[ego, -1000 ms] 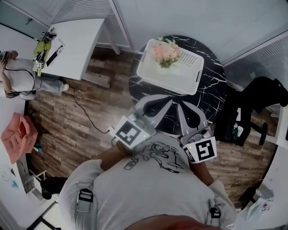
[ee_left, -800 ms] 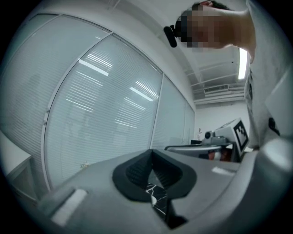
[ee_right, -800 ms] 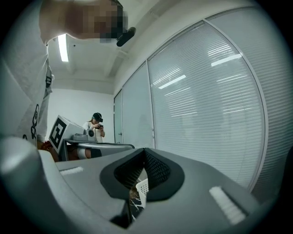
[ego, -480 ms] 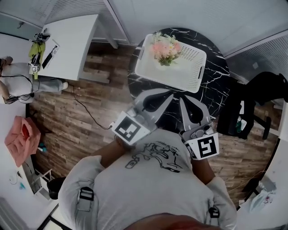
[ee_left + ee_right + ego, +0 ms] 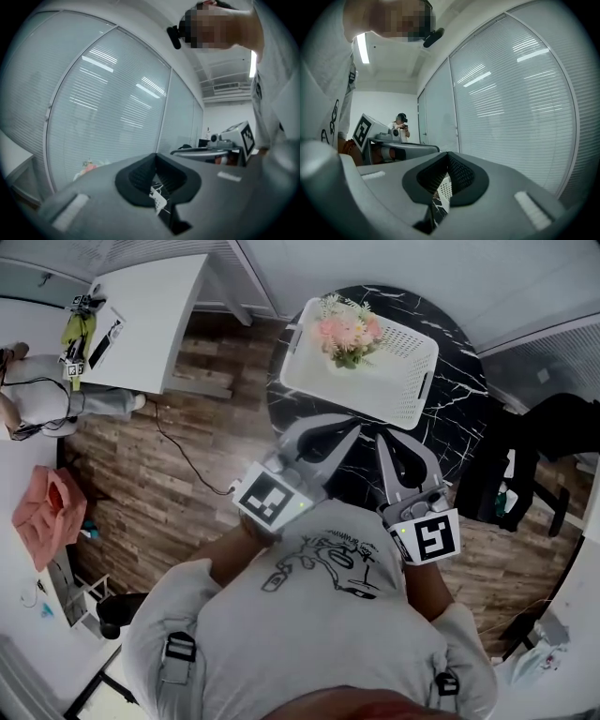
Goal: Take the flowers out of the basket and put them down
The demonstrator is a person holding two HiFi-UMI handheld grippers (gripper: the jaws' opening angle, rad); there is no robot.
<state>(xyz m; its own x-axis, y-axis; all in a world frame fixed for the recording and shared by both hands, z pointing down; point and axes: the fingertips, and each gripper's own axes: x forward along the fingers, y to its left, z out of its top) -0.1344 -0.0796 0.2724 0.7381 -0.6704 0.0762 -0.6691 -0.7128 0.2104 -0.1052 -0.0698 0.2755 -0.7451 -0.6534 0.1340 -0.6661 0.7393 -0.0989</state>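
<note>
Just beyond the person's white shirt (image 5: 319,634), the grey left gripper (image 5: 351,432) and grey right gripper (image 5: 385,435) are both clenched on nothing, short of the white perforated plastic basket (image 5: 403,404) on the round black marble table (image 5: 461,418). The pink-and-white flowers (image 5: 347,332) stand at its far left end, stems hidden.

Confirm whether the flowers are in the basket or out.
In: the flowers stand inside the white basket, at its far left corner.
</note>
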